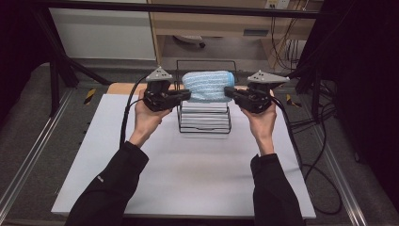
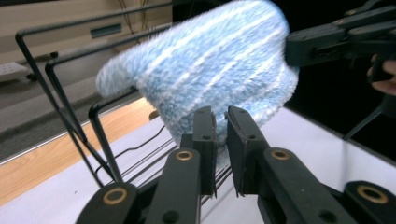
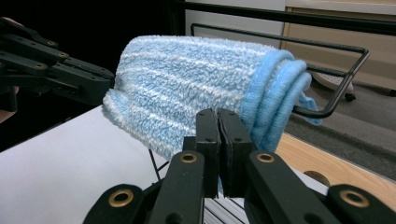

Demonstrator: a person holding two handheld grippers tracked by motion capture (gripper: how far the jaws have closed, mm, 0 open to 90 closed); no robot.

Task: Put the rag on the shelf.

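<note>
- Nearest, the person's 2 forearms come in from the near edge of the white table [image 1: 188, 179]. Each hand holds 1 gripper, and both reach to the middle of the table.
- The left gripper [image 1: 184, 95] has its jaws nearly together on the left edge of the blue towel [image 1: 207, 86]. In the left gripper view a thin gap remains between them with some pile inside, so I judge the hold as shallow. A small pull can free this edge.
- The right gripper [image 1: 229, 92] has its jaws pressed together on the lower right edge of the towel, beside the folded hem. This hold looks firmer.
- The towel, folded in several layers, hangs over the top bars of the black wire rack [image 1: 204, 123], between the 2 grippers.
- Risk: if 1 hand moves faster, the towel can tilt, unfold or slip off the bars.
- Risk: the fluffy pile can catch on a bar, so a pull can drag or tip the light rack toward the far wooden strip [image 1: 123, 87].
</note>
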